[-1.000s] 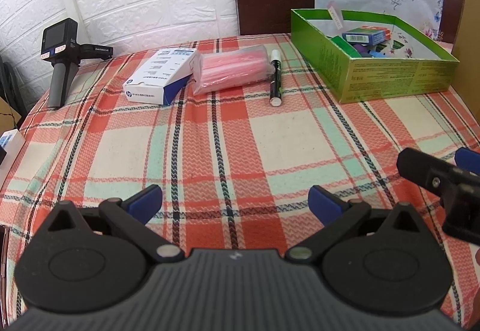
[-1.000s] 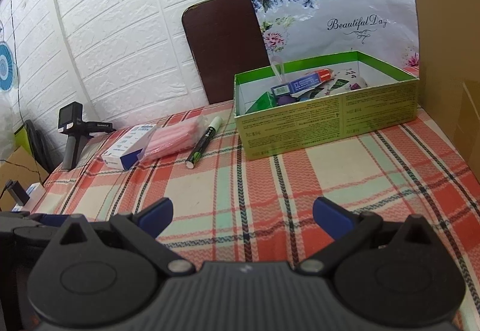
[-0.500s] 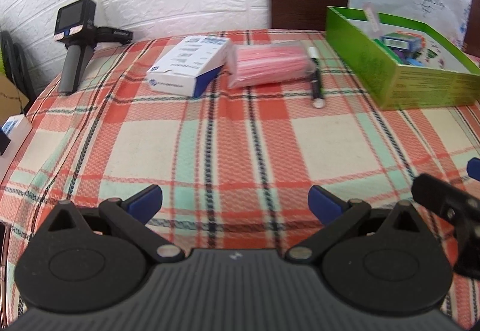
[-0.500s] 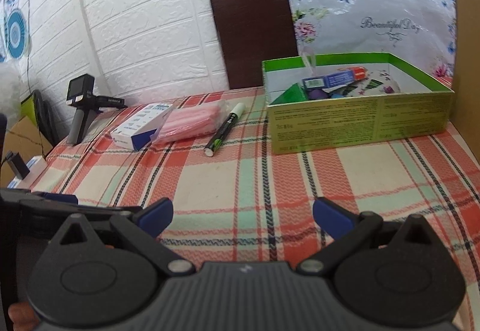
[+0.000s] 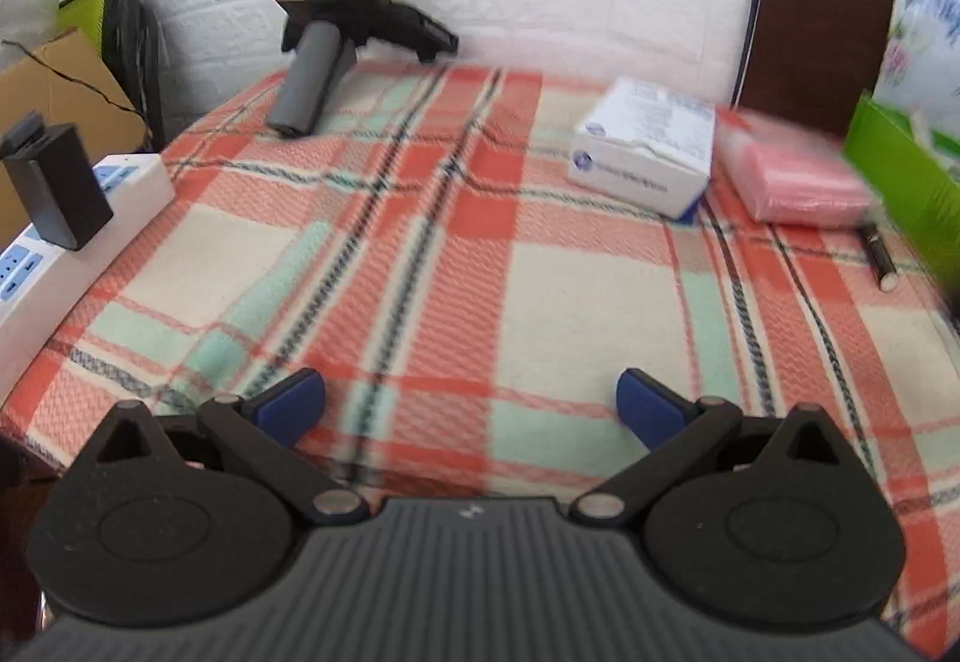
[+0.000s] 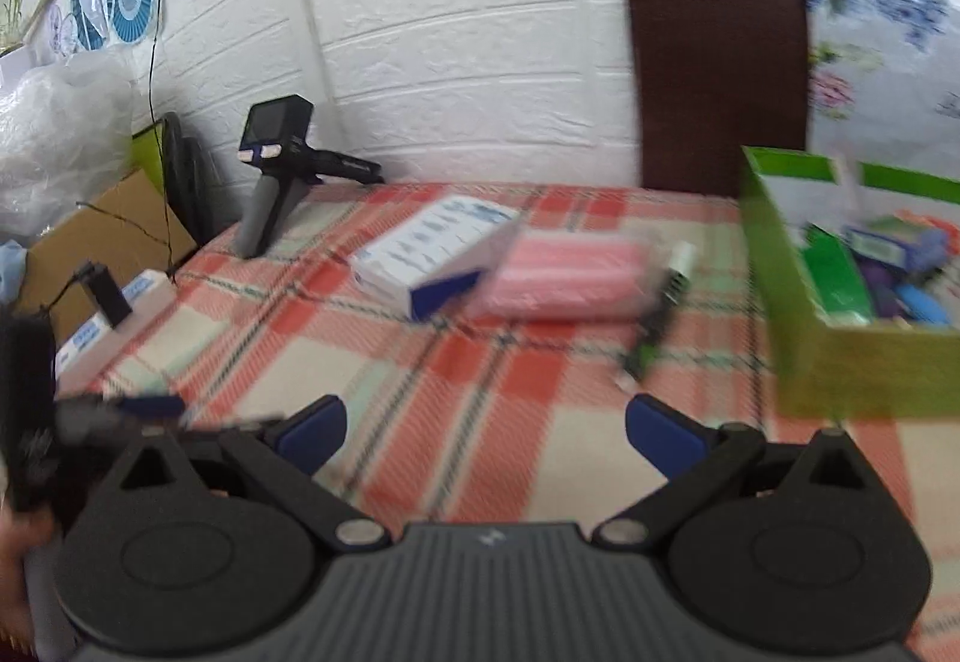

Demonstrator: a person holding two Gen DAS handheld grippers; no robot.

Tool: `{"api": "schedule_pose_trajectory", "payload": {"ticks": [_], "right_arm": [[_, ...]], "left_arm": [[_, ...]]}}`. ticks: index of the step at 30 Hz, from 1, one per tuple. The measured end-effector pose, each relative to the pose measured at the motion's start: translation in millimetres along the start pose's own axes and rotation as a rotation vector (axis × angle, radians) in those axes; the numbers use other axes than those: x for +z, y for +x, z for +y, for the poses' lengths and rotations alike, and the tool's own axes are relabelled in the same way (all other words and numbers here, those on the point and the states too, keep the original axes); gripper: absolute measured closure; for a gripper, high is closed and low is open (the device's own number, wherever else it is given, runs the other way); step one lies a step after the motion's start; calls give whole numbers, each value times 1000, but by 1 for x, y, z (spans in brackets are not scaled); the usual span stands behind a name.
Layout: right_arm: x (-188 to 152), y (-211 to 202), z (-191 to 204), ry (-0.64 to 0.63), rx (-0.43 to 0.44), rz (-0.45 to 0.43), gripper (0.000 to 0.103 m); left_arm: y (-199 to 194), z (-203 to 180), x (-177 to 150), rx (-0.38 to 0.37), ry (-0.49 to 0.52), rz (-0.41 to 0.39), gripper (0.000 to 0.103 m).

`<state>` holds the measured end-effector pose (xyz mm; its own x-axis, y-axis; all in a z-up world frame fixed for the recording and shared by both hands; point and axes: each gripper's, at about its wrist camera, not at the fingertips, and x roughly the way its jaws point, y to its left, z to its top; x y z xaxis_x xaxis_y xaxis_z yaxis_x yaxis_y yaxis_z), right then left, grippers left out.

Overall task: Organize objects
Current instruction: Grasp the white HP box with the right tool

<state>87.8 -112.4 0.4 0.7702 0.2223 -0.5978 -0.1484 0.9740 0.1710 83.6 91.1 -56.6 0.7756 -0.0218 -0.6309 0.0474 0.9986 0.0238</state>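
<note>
Both the left tongs [image 5: 471,401] and right tongs [image 6: 486,431] gape wide and empty, while the white carton [image 6: 435,254], pink packet [image 6: 567,275] and marker [image 6: 660,311] lie near the surface's far edge, beside the part-filled green box [image 6: 798,338].

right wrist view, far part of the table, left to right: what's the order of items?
Black handheld device → white and blue box → pink packet → marker → green box.
</note>
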Motion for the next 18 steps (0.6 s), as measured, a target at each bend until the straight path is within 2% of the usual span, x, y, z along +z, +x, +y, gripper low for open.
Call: {"api": "schedule_pose_trajectory", "payload": {"ticks": [3,5,8,11,13,14,15,18], "right_arm": [[25,43,18,6,66,21,4],[41,75,28,28,93,51,4],[63,120,30,116,46,86,0],[77,161,26,165,-20,145,0],[77,186,24,178,-54,212,0],[74,193,25,164,-76,221,0],[71,193,28,130,-89,190,2],[57,177,32,63,-76,147,15]], "left_arm": [[-5,-2,-13,2,29,-98,0],[-6,1,-13,-3,10,-124,0],[-12,18,-12,13,-101,-184,0],[-11,38,-10,-11,-237,-186,0],[-11,42,-9,-14,-265,-196,0],[-10,41,-9,-12,-263,-197,0],[-10,39,-9,-11,-259,-198,0],[-10,40,-9,-19,-266,-198,0]]}}
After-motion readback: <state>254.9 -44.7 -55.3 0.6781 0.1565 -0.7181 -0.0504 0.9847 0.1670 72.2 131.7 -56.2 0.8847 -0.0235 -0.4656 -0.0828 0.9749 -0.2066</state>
